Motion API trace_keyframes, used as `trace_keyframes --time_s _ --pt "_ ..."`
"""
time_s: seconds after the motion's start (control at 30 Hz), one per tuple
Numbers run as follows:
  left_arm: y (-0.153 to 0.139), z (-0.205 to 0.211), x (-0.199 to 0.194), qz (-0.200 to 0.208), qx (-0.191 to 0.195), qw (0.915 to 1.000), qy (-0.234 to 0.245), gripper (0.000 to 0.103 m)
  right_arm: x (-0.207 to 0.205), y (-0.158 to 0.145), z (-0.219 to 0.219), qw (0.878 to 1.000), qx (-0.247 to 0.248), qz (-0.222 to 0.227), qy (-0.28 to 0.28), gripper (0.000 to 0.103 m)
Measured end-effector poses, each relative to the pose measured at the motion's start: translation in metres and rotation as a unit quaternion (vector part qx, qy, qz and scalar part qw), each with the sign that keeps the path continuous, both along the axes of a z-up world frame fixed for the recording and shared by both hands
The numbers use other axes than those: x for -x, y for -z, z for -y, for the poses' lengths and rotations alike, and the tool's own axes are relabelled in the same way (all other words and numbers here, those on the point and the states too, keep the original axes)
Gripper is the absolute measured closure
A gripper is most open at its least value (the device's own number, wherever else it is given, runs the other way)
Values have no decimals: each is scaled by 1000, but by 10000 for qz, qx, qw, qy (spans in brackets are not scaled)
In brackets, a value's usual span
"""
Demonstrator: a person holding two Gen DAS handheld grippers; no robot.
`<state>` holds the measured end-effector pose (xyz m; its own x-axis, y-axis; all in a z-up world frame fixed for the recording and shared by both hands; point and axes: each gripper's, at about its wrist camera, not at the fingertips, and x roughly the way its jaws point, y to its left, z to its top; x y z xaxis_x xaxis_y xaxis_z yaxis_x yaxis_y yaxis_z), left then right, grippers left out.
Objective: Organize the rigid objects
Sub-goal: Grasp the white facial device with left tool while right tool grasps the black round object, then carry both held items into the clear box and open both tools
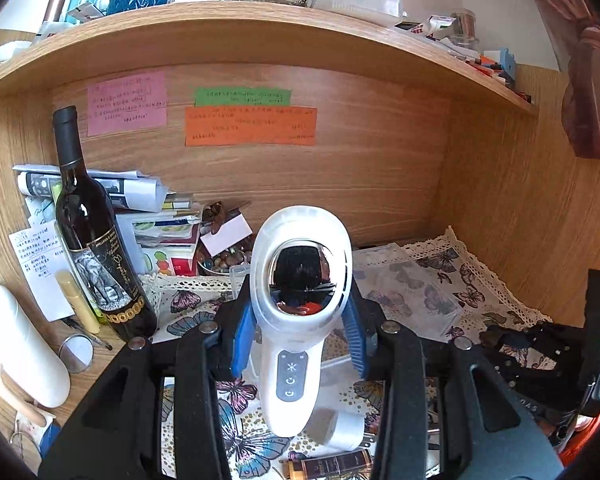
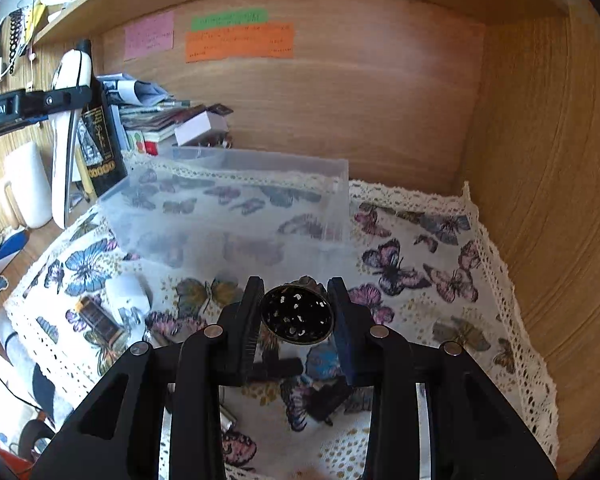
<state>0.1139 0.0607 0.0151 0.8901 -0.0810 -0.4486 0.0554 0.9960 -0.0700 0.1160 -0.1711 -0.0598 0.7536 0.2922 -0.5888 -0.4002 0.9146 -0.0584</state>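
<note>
Two objects are in the air at the same moment, so the step in hand seems to be the carrying of things toward the clear plastic box (image 2: 236, 196) that stands on the butterfly cloth (image 2: 420, 272), near the back wall of the desk nook. The left gripper (image 1: 300, 320) has its blue pads pressed on both sides of a white handheld device with a mirror face (image 1: 300, 280), held upright above the front part of the cloth. The right gripper (image 2: 296, 316) is closed around a small dark round perforated piece (image 2: 296, 314), just in front of the box. I judge that the next move asks to bring each object over the open box, lower it inside and only then open the jaws. The wine bottle (image 1: 88, 232) stands at the left edge, close to the left gripper's path, so that arm needs care.
</note>
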Motion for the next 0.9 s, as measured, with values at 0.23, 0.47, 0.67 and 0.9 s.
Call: trace_keyframes --time_s 0.23,0.47,0.67,0.9 --pt "-2 -5 -32 -49 -163 9998 -89 63 -31 -29 1 9993 -180 315 53 73" --pt "4 -2 -62 -180 -277 9994 -67 63 -65 -33 -6 9993 -308 210 -11 73" --pt "19 8 -85 -426 -483 9979 108 63 -88 -20 -21 9998 -189 -50 -77 73" --pt "51 26 -113 -1128 -728 9900 428 63 -112 3 -36 9988 7 -476 -121 73"
